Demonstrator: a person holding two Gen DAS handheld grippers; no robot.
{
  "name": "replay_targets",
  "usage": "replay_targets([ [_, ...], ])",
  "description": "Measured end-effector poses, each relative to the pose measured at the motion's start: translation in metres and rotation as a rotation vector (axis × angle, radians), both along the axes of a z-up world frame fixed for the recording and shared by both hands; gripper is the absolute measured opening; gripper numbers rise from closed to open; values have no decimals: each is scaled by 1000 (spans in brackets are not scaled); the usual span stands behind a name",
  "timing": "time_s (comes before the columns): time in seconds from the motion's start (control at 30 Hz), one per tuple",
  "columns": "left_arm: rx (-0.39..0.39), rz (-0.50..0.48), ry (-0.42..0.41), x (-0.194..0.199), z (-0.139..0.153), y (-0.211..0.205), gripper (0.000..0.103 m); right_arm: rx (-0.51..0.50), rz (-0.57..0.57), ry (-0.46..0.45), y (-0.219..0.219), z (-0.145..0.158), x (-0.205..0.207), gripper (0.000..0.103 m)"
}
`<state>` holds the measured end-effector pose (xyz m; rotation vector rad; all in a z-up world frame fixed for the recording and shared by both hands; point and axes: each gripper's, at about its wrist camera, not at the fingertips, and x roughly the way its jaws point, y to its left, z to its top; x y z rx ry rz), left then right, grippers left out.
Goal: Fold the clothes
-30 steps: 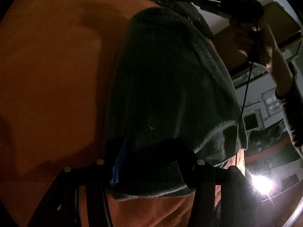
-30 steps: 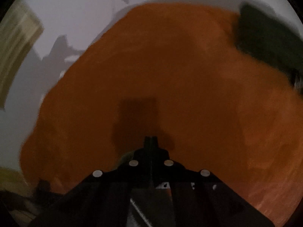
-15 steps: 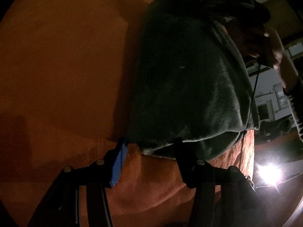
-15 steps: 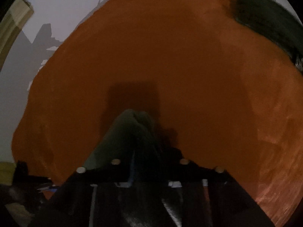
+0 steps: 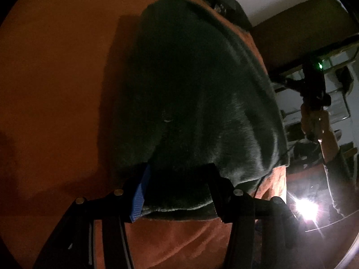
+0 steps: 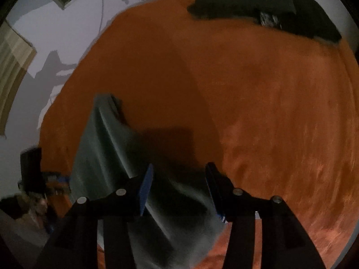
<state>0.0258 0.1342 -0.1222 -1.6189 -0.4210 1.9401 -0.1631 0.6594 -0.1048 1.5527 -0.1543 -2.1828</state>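
Observation:
A dark green fleece garment [image 5: 190,89] lies spread on the orange bedspread [image 5: 56,78]. My left gripper [image 5: 178,177] is open, and the garment's near hem sits between its two fingers. In the right wrist view the same garment [image 6: 107,152] looks grey-green and lies rumpled below and left of my right gripper [image 6: 179,172]. That gripper is open and hangs above the cloth with nothing pinched. At the right of the left wrist view, a hand [image 5: 314,121] holds the right gripper up off the bed.
Dark folded clothes [image 6: 246,0] lie at the far edge of the bedspread [image 6: 269,112]. A white wall [image 6: 67,33] stands behind the bed. A bright lamp [image 5: 307,208] glares low on the right, with shelves [image 5: 336,85] beyond the bed.
My right gripper went from shut to open and let the garment drop, then lifted away to the right. The left gripper drew back, then slid forward around the hem again.

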Motion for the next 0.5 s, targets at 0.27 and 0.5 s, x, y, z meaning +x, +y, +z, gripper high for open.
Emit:
replay_targets([
  [0.27,-18,14,3,14,-6,28,52,101,-118,193,-7,5,3,0],
  [0.5,-1,32,-10,12,-9,45,52,-26,-67,62,3,-18,-13,7],
])
